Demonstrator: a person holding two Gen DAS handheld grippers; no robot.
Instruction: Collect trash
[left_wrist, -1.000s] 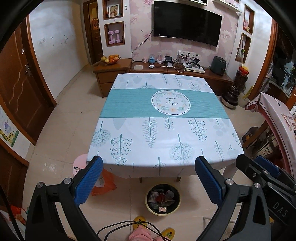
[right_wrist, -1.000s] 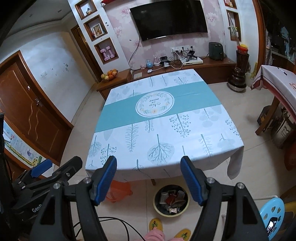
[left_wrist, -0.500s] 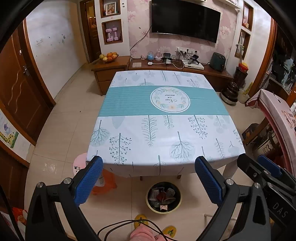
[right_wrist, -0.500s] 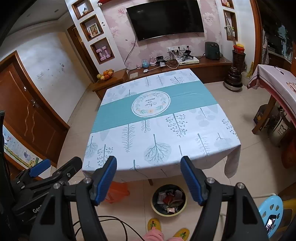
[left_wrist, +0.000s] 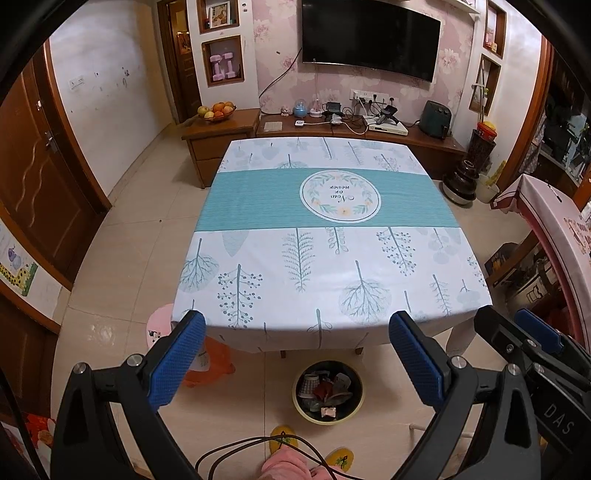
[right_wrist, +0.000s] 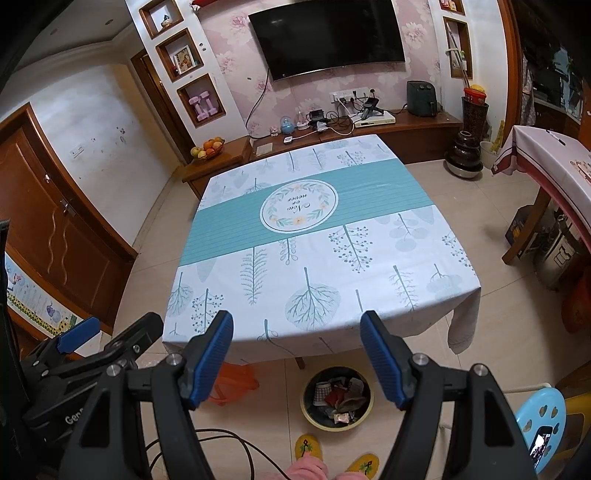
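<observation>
While both tongs, left and right, gape wide, empty: round yellow-rimmed trash bin on floor below, under near edge of tree-print-clothed table; neither clearly nearer.

Left claw: jaws spread wide, nothing between the blue pads. Tabletop: centre of view, covered by a white cloth with a teal band and tree prints. Trash bin: on the floor at 6 o'clock, just beyond the near tabletop edge, holding crumpled wrappers and a paper cup. Right claw: visible at 4 o'clock. Television: wall-mounted at 12 o'clock. Fruit bowl: on the sideboard at 11 o'clock.
</observation>
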